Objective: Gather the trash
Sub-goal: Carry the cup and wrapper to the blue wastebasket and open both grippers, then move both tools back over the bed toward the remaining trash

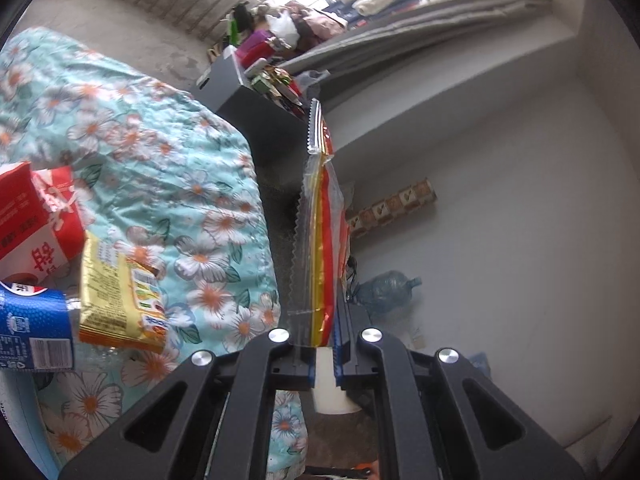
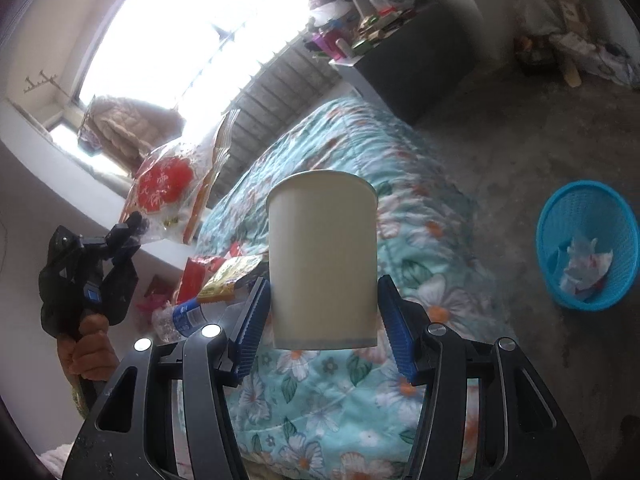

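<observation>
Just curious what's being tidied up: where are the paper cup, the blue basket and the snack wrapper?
paper cup [image 2: 322, 260]: right wrist view, middle of its side wall.
blue basket [image 2: 612, 292]: right wrist view, lower mesh wall.
snack wrapper [image 1: 320, 248]: left wrist view, red and yellow stripe.

Black gripper [image 2: 324, 320] frames, blue ribbed pads [image 2: 250, 328], silver screws [image 2: 211, 331]

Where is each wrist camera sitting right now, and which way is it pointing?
Left wrist: behind the left tongs, shut on a clear snack bag; faces the wall beside the floral quilt.
Right wrist: behind the right tongs gripping a paper cup; faces across the bed toward the window, blue bin on the floor. The left tongs and hand show.
Shared: quilt, snack bag, yellow packet, blue-label bottle.
</observation>
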### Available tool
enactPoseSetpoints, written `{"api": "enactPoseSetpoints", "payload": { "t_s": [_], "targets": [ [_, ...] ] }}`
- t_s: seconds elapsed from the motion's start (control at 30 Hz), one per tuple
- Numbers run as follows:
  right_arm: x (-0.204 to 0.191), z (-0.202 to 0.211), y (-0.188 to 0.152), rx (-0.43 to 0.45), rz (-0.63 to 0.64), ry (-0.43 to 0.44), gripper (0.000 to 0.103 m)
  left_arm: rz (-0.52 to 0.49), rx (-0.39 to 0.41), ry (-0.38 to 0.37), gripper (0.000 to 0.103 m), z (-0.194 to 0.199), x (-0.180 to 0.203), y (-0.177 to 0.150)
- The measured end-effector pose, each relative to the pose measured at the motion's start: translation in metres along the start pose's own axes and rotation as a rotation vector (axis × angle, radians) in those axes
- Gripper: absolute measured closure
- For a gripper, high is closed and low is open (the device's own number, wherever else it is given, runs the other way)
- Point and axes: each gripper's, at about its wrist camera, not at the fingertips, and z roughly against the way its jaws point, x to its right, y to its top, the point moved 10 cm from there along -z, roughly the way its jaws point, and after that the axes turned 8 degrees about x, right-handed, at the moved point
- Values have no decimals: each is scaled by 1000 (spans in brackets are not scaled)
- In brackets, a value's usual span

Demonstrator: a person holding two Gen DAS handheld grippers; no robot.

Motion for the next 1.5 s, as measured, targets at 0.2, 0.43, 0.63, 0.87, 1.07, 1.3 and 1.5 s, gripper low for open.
{"api": "enactPoseSetpoints", "payload": {
  "t_s": [0.2, 0.43, 0.63, 0.87, 1.07, 1.3, 1.5],
  "targets": [
    [66, 50, 22, 123, -115, -76, 51, -160, -104, -13, 98, -39, 42, -38],
    [149, 81, 35, 228, -275, -177, 51, -396, -303, -2, 98, -120, 83, -106],
    [216, 66, 27, 239, -426, -230, 51, -557, -504, 54, 98, -208, 88, -176],
    [290, 39, 20, 210, -573, -266, 51, -679, -688, 170, 98, -306, 60, -245],
    [338, 23, 26, 203, -649, -294, 49, -764, -760, 266, 98, -367, 32, -276],
    [399, -11, 19, 158, -713, -385, 34, -776, -865, 333, 60, -416, -4, -303],
    [399, -8, -3, 152, -764, -400, 34, -762, -779, 291, 47, -393, 19, -279]
  ]
}}
